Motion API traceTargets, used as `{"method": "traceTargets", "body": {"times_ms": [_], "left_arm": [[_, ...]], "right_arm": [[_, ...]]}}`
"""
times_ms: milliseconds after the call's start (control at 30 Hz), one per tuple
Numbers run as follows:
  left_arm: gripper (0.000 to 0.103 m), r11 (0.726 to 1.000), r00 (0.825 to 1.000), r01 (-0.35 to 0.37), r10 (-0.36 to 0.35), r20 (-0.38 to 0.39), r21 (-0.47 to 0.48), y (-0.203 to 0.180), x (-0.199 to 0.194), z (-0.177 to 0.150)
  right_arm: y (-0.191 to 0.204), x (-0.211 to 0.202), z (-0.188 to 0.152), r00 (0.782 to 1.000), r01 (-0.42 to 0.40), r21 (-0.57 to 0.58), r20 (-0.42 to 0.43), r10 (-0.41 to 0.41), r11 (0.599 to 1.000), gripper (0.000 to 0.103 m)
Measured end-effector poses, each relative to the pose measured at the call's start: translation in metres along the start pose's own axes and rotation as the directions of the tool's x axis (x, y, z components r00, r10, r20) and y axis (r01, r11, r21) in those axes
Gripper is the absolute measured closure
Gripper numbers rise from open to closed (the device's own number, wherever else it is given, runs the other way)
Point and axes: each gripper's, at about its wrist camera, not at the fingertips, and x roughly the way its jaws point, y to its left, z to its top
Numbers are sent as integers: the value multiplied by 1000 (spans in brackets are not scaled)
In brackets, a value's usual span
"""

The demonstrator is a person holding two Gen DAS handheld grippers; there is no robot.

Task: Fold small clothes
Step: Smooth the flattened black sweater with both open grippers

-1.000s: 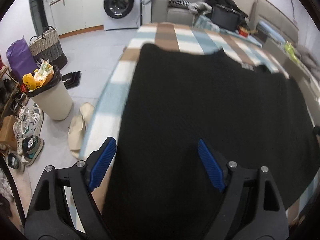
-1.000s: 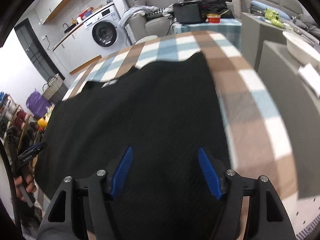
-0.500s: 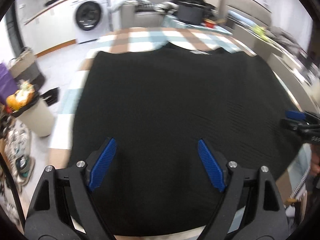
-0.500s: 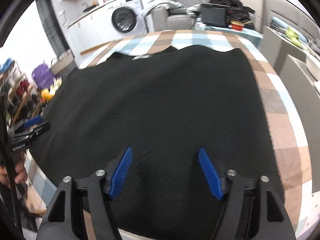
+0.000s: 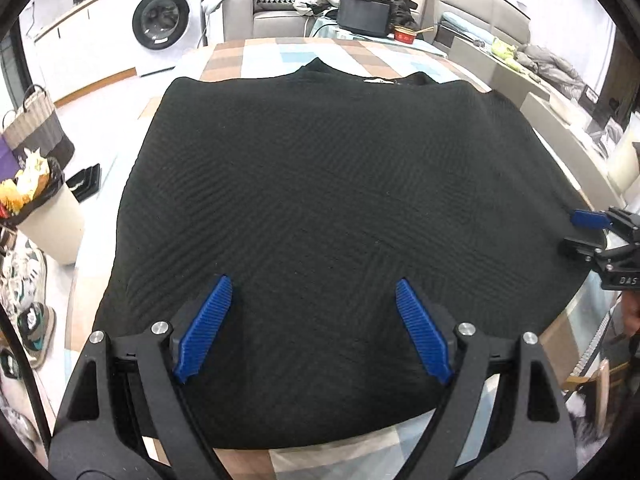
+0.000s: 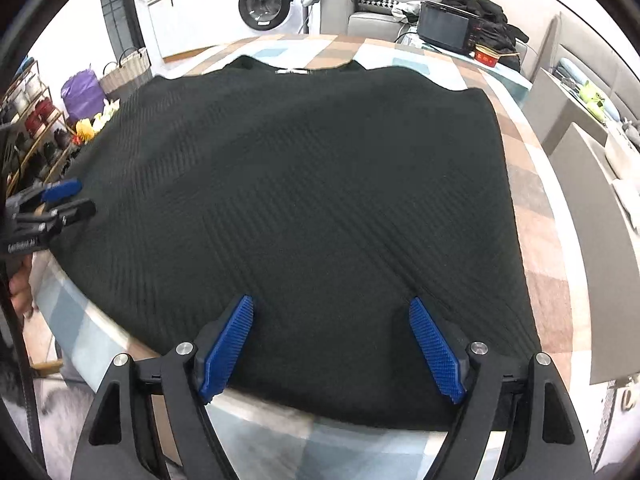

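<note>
**Two grippers poised over one black top**

One round table (image 5: 256,54) in a checked brown, blue and white cloth is filling the middle of both views, and it is carrying the black ribbed sweater (image 5: 332,208), which is lying flat with its neckline and white label at the far edge and its hem running along the near rim. Behind it a washing machine (image 5: 164,24) and a grey sofa (image 5: 276,20) are sitting against the far wall, with a full waste bin (image 5: 48,208) standing on the floor to the left. Down front, the left gripper (image 5: 312,330) is hovering above the hem, blue pads spread wide with nothing between them but cloth below. Over on the other side, the right gripper (image 6: 332,346) is doing the same; its jaws have just been opening, and no fabric is being pinched.
</note>
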Motion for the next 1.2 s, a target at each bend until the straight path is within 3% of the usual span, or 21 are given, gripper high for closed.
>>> {"method": "traceTargets", "body": {"times_ms": [167, 267, 400, 467, 567, 667, 933, 1067, 1200], "left_arm": [[20, 1000, 1000, -5, 5, -2, -2, -1, 8, 6], [20, 999, 1000, -26, 26, 2, 23, -1, 10, 5], [20, 999, 999, -31, 31, 13, 15, 3, 9, 2], [20, 999, 999, -33, 33, 13, 11, 4, 9, 2], [19, 999, 999, -37, 37, 11, 11, 3, 10, 3], [18, 999, 999, -44, 44, 6, 15, 0, 13, 5], [18, 999, 999, -47, 47, -6, -7, -2, 14, 13], [18, 1000, 999, 5, -5, 33, -6, -7, 15, 33], [18, 999, 1000, 2, -2, 21, 38, -19, 35, 58]], "right_arm": [[23, 25, 32, 999, -29, -3, 27, 29, 1000, 21], [30, 35, 39, 1000, 12, -66, 22, -10, 998, 20], [1, 31, 31, 1000, 12, -55, 5, -12, 998, 20], [-17, 23, 24, 1000, -29, -16, 8, 29, 999, 20], [-36, 17, 17, 996, 85, 24, -20, -85, 996, 18], [-43, 11, 16, 998, 70, 77, -9, -70, 995, 18], [-2, 25, 50, 1000, -3, -8, 30, 3, 1000, 18], [20, 48, 73, 999, -49, -35, 0, 49, 998, 18], [33, 63, 91, 1000, -31, -72, -2, 31, 997, 18]]}}
